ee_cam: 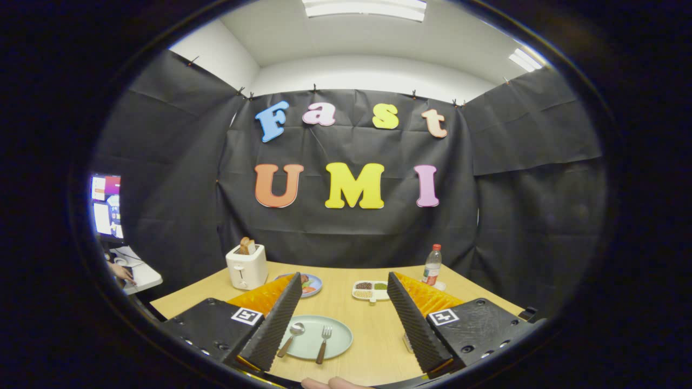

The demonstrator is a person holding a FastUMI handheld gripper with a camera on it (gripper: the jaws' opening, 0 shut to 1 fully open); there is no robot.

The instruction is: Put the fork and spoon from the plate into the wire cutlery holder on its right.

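Observation:
A pale green plate (339,330) lies on the wooden table (373,346), low between my two fingers and nearer the left one. On it rest a spoon (292,336) at the left and a fork (323,341) beside it, both with wooden handles pointing towards me. My gripper (344,278) is open and wide, held above the table with nothing between the fingers. The left finger covers the plate's left edge. A small pale thing (405,342) peeks out at the right finger's inner edge, right of the plate; I cannot tell what it is.
Beyond the fingers stand a white toaster (246,267) with bread, a blue plate of food (312,284), a white divided dish (371,290) and a bottle (432,265). A side desk with a monitor (106,205) and a person's hand (122,272) sits far left.

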